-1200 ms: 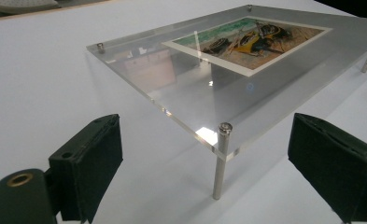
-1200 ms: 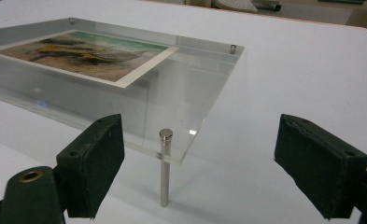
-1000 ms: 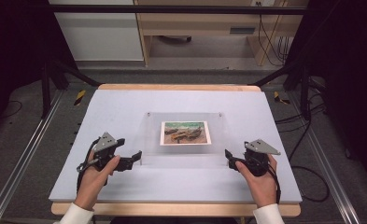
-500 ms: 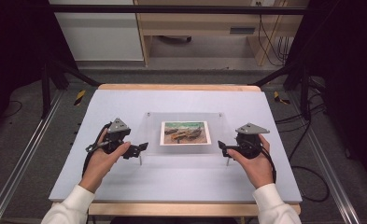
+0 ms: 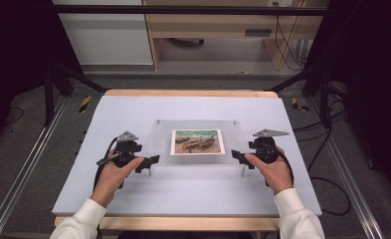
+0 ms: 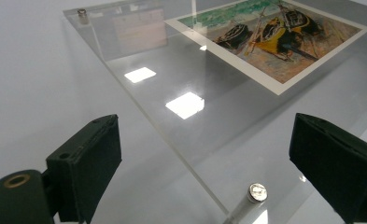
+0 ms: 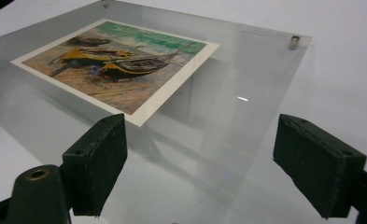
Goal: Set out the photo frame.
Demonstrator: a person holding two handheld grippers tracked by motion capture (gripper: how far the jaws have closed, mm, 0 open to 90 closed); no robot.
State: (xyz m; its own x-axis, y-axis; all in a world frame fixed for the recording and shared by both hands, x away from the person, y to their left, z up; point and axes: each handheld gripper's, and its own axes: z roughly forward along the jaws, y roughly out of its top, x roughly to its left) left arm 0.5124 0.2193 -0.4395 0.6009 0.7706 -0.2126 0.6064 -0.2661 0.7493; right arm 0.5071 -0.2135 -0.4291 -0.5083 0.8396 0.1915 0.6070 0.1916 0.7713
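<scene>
Acrylic frame (image 5: 196,142) lies between both spread grippers (untouched).

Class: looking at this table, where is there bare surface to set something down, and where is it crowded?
Bare table lies between the acrylic frame and the far edge, and along the near edge. Crowded: the frame's sides, where the left hand-held gripper and right hand-held gripper stand.

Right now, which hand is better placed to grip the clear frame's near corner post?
Probably left. The left claw stands open with a near corner post of the clear frame between its jaws. The right claw, also open, faces bare panel.
</scene>
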